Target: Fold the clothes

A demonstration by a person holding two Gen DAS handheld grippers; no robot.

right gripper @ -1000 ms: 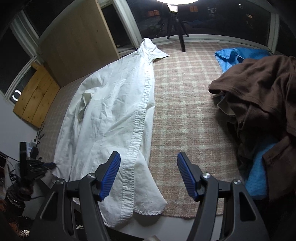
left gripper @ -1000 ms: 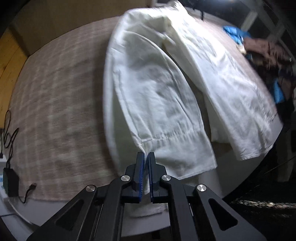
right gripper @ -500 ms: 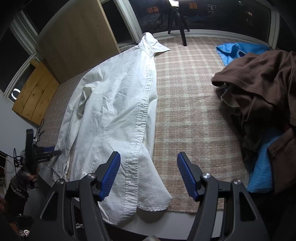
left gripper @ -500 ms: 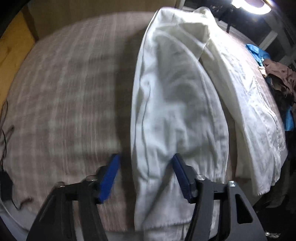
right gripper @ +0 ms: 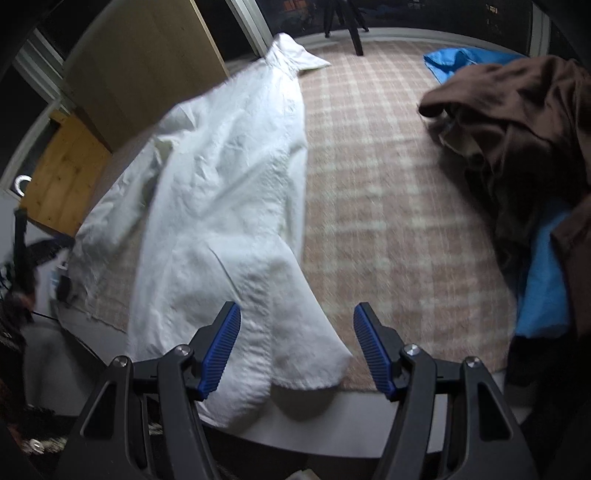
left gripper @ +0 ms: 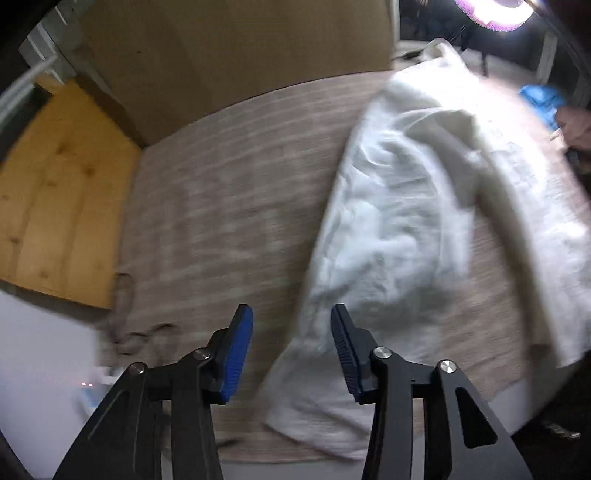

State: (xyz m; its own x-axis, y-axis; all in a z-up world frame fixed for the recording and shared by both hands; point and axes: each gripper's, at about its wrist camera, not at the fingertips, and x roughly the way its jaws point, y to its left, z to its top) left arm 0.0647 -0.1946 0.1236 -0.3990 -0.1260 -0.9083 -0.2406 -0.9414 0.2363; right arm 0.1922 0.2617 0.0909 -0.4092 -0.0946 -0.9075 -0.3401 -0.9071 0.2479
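A white long-sleeved shirt lies spread lengthwise on the plaid-covered table, its sleeve folded over the body. My left gripper hovers above the sleeve's cuff end near the table's front edge. Its jaws are opening and its blue pads press on nothing. In the right wrist view the same shirt runs from the collar at the far edge to the hem in front. My right gripper stands open over the hem corner, with cloth below the gap and not gripped.
A heap of brown clothing with blue garments fills the table's right side. Bare plaid cloth separates it from the shirt. A wooden board and a tall wooden panel stand beyond the left edge. A tripod stands at the far side.
My left gripper has let go of the sleeve cuff, opened, risen and swung left, so the shirt now lies to its right. My right gripper has sunk slightly toward the hem.
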